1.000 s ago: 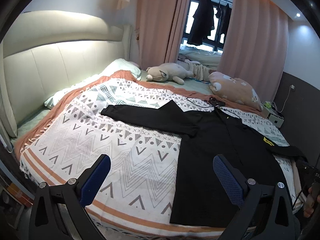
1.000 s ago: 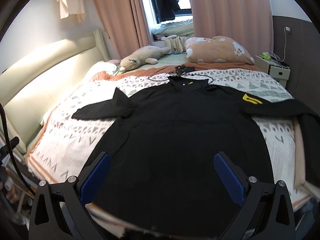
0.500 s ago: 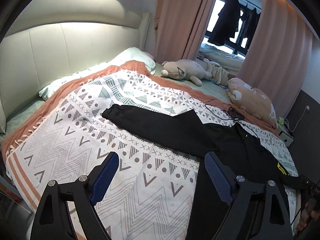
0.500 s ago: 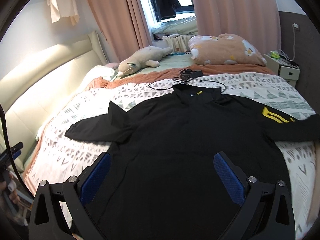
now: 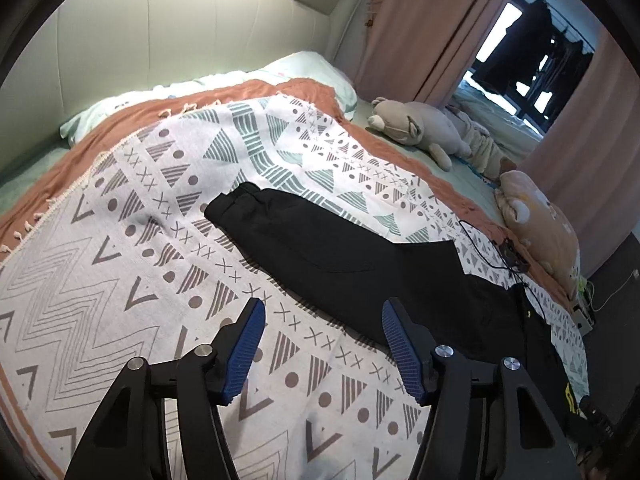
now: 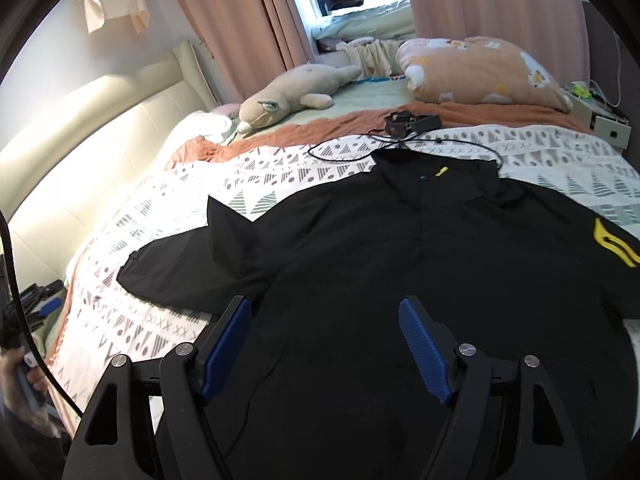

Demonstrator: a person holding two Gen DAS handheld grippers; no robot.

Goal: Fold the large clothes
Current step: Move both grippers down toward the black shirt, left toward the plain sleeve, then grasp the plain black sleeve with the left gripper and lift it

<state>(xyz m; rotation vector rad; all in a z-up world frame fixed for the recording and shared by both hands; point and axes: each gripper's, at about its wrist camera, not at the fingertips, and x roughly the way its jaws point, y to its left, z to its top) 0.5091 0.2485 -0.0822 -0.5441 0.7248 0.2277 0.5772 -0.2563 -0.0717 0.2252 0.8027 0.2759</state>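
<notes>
1. Jaws: the left gripper (image 5: 322, 340) has its 2 blue-padded jaws spread wide with nothing between them. The right gripper (image 6: 324, 340) is also spread wide and holds nothing.

2. The task's thing is a large black shirt (image 6: 400, 280), lying flat and face up on a patterned blanket (image 5: 120, 260) that covers the bed. Its collar points away from the right gripper toward an orange pillow (image 6: 480, 70), and a yellow emblem (image 6: 614, 242) marks the shoulder on the shirt's far right side.

3. The shirt's left sleeve (image 5: 320, 240) stretches straight out from the shirt's body across the blanket, with its cuff nearest the cream headboard (image 5: 180, 40).

4. What has changed: over the last second the left gripper has travelled away from the shirt's hem and in toward the sleeve, so the sleeve now lies just ahead of its jaws. The right gripper has moved in over the shirt's body and now hovers above the lower chest.

5. What this means: no fold shows yet, and the task appears to be at its start. Judging from the approach, the left gripper is lining up to pinch the sleeve and bring it across the shirt's body.

6. A plush toy (image 6: 288, 98) lies beyond the shirt's collar, and a black cable (image 6: 360, 152) lies just beside the collar.
</notes>
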